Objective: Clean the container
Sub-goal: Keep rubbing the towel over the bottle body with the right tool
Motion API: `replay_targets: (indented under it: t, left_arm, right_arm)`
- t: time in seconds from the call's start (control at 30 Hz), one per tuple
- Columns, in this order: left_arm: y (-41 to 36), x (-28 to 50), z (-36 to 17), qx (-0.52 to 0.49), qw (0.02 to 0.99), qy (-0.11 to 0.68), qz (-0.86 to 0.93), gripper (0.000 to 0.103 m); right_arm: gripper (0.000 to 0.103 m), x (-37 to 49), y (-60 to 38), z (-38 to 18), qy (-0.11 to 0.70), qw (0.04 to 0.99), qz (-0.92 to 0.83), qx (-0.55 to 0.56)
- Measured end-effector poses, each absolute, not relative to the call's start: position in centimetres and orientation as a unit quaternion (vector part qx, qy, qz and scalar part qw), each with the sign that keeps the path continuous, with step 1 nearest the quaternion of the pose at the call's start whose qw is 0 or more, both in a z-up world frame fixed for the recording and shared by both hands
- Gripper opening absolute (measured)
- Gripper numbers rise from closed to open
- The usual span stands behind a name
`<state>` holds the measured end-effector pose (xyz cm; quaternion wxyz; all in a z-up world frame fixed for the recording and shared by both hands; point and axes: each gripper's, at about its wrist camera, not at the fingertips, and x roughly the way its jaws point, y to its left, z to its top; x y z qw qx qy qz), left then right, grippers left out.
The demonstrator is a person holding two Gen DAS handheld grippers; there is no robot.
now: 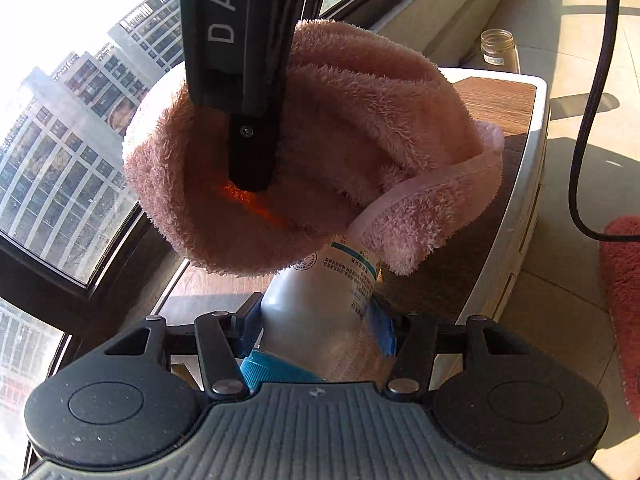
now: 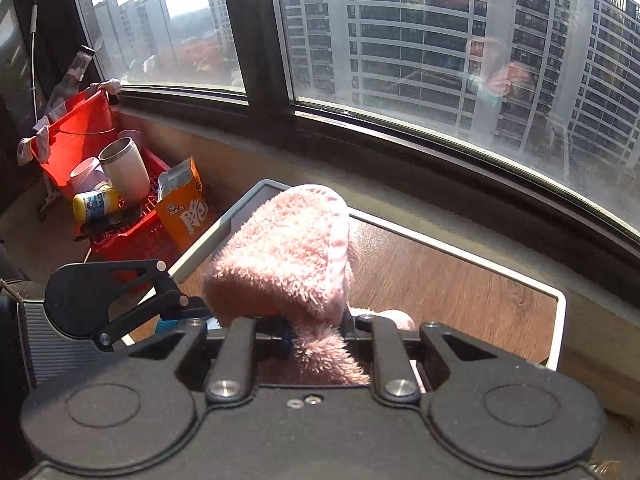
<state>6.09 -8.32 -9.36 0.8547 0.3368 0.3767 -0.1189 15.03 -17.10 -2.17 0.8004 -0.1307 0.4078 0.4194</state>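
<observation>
The bottle (image 1: 320,304) is clamped in the left tool (image 1: 316,320) above the desk (image 1: 516,100), its long axis pointing away; the pink cloth (image 1: 320,152), pinched in the right tool (image 1: 250,160), is draped over its far end.

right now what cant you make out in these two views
- Bottle, left wrist view: its far end is under the pink towel.
- Bottle label, left wrist view: print too small to read.
- Right gripper, right wrist view: towel covers its jaws.
- Glass jar, left wrist view: too far off to see its contents.
</observation>
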Motion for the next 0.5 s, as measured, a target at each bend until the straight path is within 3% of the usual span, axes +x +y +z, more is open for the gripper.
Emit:
replay_targets:
  t: [0.5]
  left_arm:
    - [-7.6, 6.8, -9.0, 0.311, 0.859, 0.391, -0.116, 0.055]
  right_arm:
    - [0.019, 14.2, -15.3, -4.0, 0.438, 0.77, 0.441, -0.146]
